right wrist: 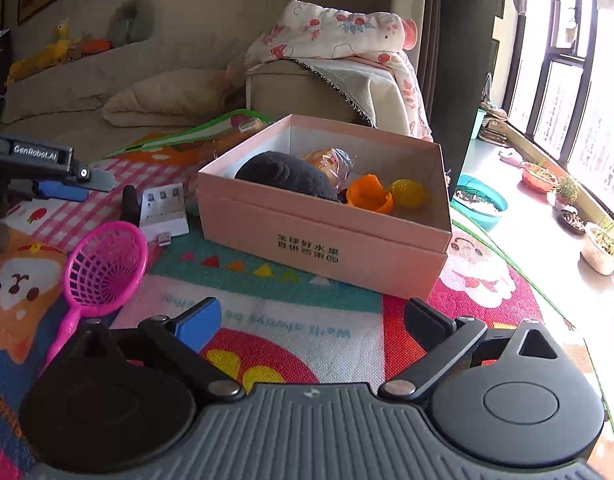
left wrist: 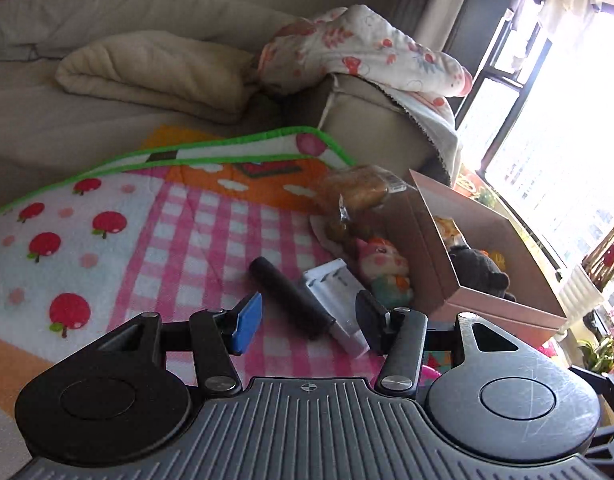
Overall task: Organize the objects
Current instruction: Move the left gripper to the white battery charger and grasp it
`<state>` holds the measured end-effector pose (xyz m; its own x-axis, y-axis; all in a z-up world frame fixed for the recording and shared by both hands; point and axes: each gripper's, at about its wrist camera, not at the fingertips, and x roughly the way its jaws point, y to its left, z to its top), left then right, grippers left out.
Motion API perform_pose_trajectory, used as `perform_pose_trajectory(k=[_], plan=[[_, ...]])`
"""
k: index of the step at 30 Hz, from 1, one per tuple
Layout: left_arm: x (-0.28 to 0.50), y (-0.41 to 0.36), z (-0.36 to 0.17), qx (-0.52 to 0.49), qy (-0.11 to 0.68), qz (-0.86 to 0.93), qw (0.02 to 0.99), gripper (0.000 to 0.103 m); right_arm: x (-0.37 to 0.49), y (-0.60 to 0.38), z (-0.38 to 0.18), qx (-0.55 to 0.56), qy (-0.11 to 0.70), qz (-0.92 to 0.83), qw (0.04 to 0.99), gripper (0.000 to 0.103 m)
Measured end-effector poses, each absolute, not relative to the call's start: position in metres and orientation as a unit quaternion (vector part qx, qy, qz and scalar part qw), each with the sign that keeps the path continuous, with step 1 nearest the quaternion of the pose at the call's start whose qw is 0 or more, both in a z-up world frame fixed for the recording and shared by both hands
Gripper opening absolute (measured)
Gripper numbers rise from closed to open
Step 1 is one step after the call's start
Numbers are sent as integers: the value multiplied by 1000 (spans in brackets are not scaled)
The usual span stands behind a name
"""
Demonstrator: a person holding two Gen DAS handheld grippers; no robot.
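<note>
A pink cardboard box stands on the play mat and holds a dark plush toy, a wrapped snack, an orange piece and a yellow ball. The box also shows in the left wrist view. My left gripper is open just above a black cylinder and a white charger. Beside them lie a small pig toy and wrapped bread. My right gripper is open and empty in front of the box. The left gripper also shows in the right wrist view.
A pink toy net lies on the mat left of my right gripper. A sofa with a folded beige blanket and a floral quilt stands behind. Bowls and plant pots line the window sill at the right.
</note>
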<state>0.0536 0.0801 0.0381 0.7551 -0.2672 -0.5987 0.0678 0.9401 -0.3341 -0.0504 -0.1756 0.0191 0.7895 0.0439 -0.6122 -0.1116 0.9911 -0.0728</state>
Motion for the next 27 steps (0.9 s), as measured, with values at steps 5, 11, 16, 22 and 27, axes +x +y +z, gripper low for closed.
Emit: perform_pose_trajectory(k=[5, 11, 16, 22, 27], plan=[[53, 62, 37, -138, 330, -107, 928, 56, -59, -174, 3, -68, 321, 35, 944, 101], [60, 56, 37, -115, 335, -114, 928, 56, -54, -179, -1, -45, 328, 38, 943, 103], [83, 45, 49, -36, 329, -182, 926, 57, -52, -181, -4, -37, 339, 44, 939, 103], [136, 59, 32, -13, 365, -196, 910, 57, -51, -184, -5, -28, 345, 42, 937, 103], [117, 62, 32, -16, 356, -209, 911, 57, -48, -185, -8, -23, 355, 44, 934, 103]])
